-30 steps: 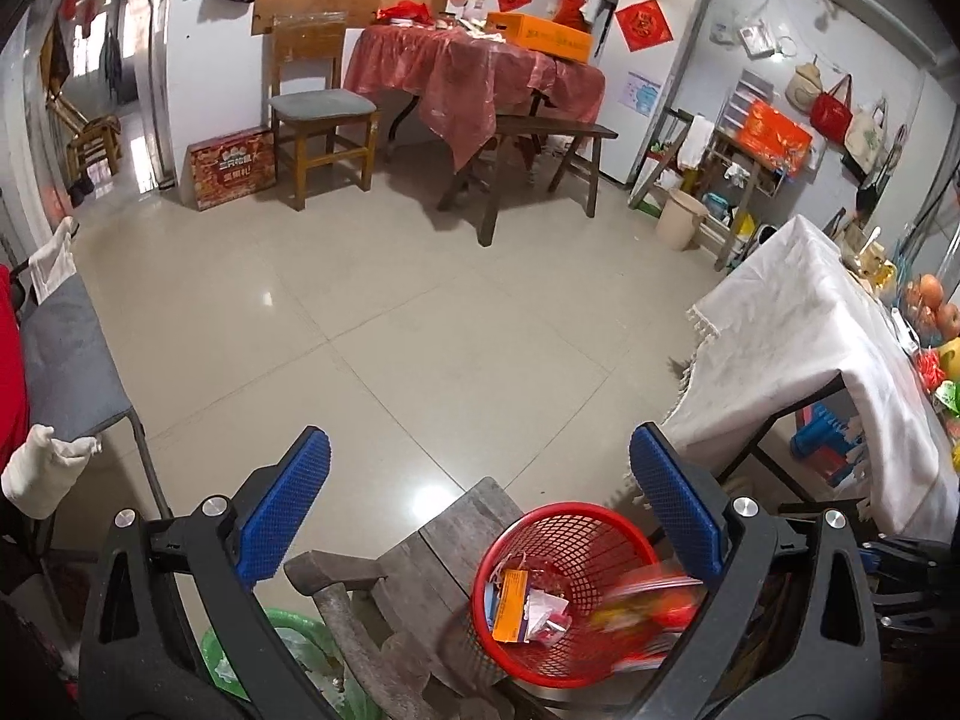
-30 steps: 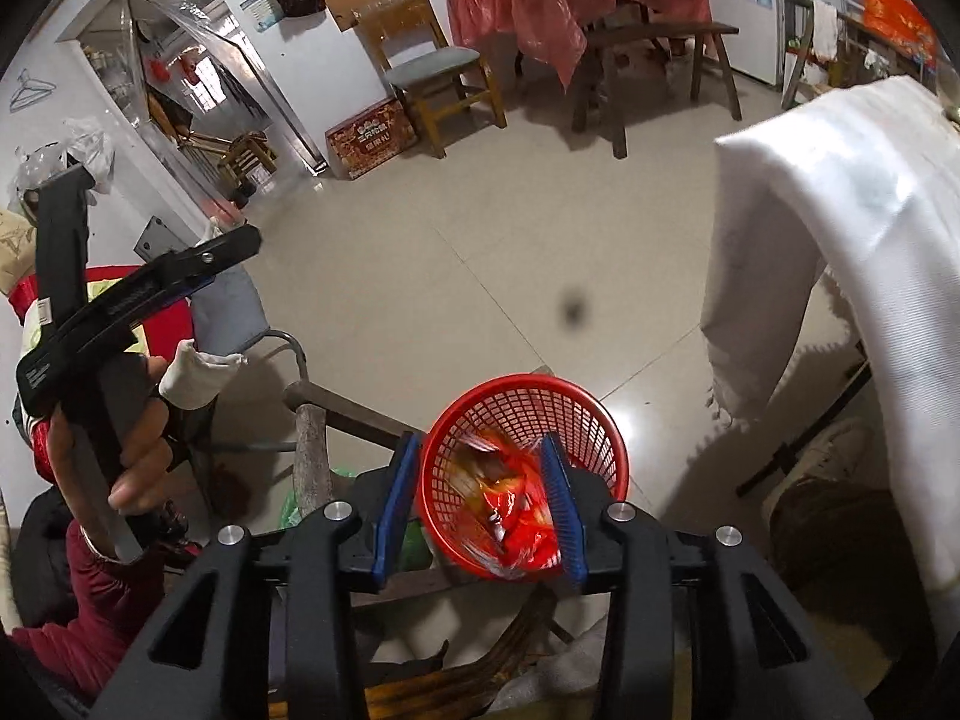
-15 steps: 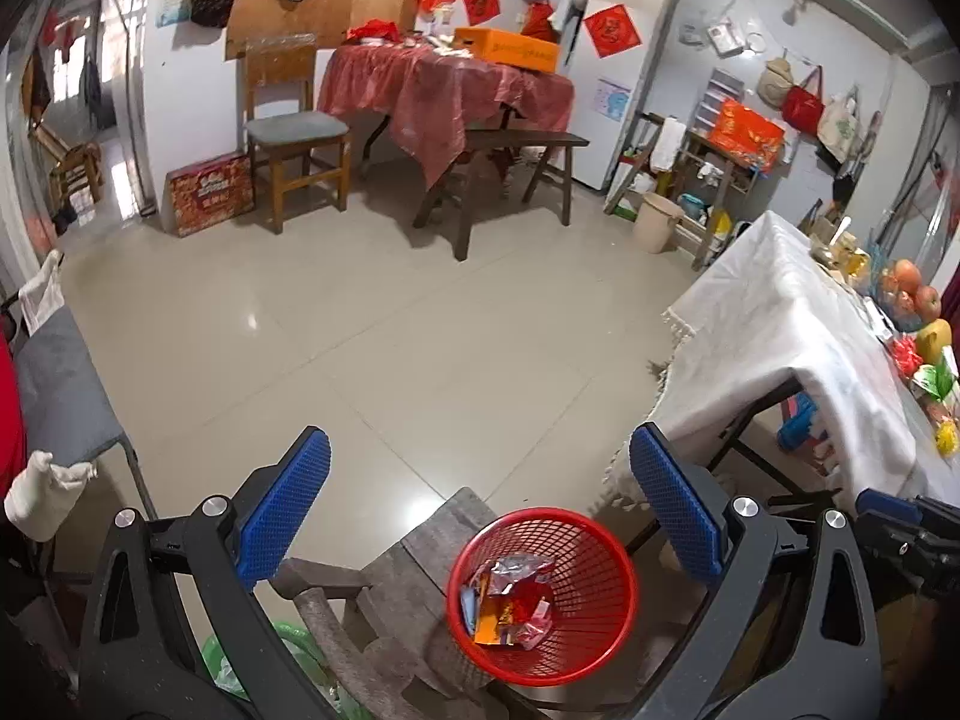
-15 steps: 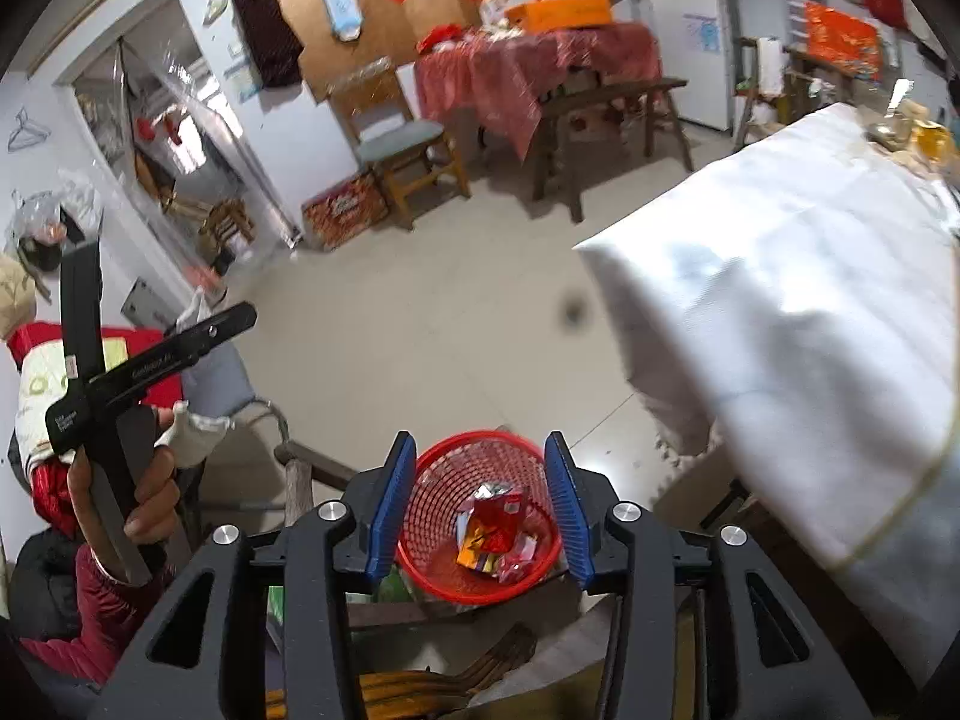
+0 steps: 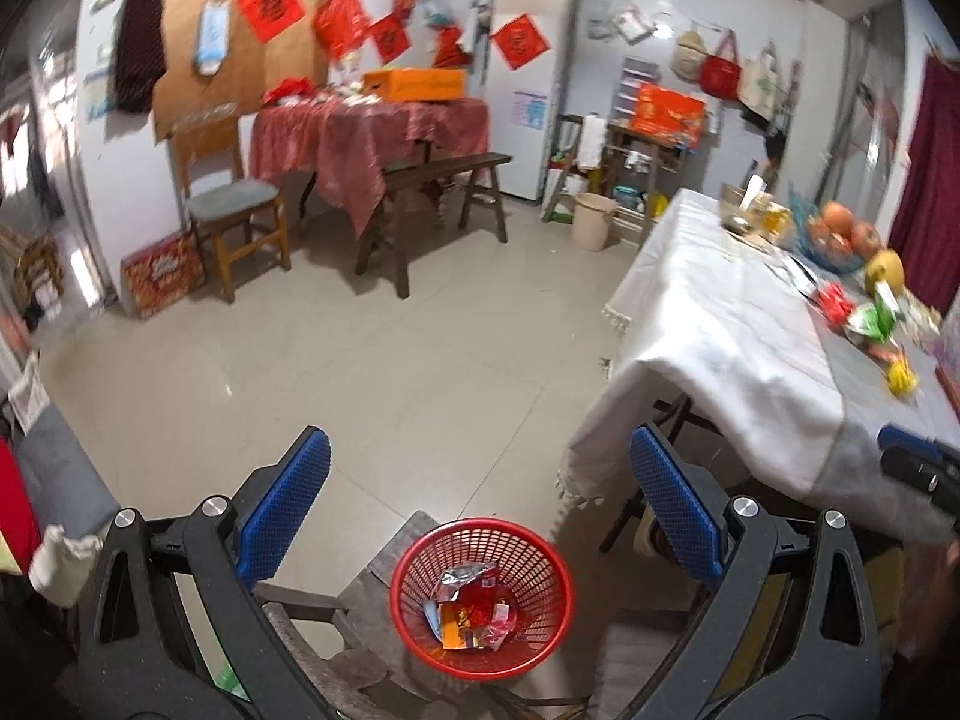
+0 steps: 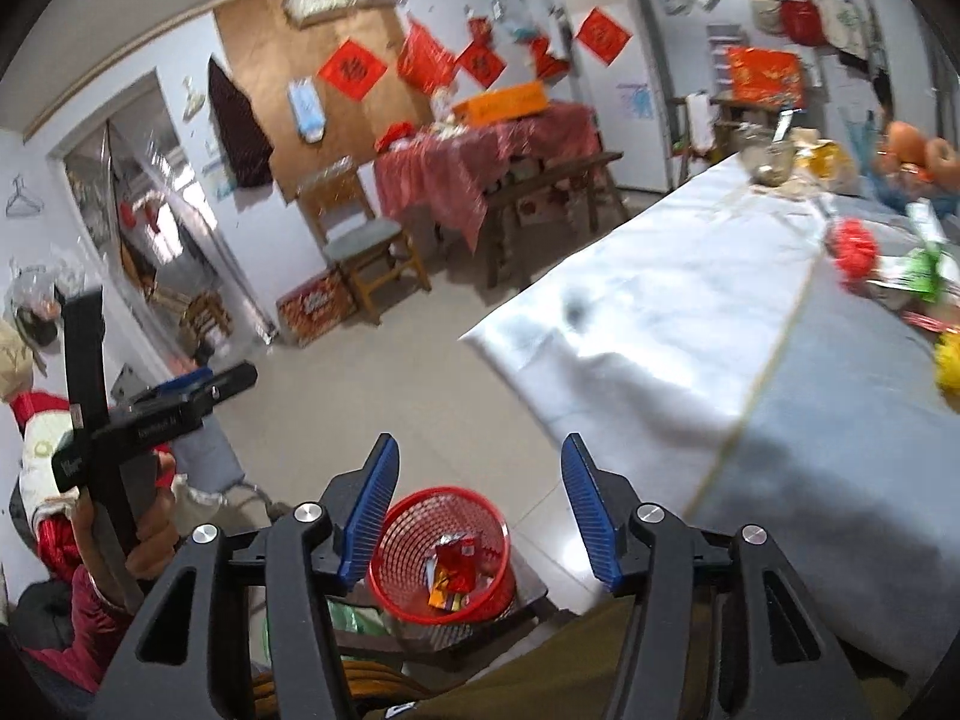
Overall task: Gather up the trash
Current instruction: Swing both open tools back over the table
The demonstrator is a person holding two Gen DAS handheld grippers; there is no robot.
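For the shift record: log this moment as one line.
stage: between pickups | left tool: open, empty | right tool: opening, empty | red basket: on wooden stool, holds wrappers | more wrappers: on white table

Pale tiled floor (image 5: 420, 354), red-draped table (image 5: 360, 132), wooden chair (image 5: 231, 204), white fridge (image 5: 534, 84).

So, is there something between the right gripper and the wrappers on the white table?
Nothing visible stands between them. The right gripper, jaws opening and empty, faces bare tablecloth up to the wrappers; the red basket sits below.
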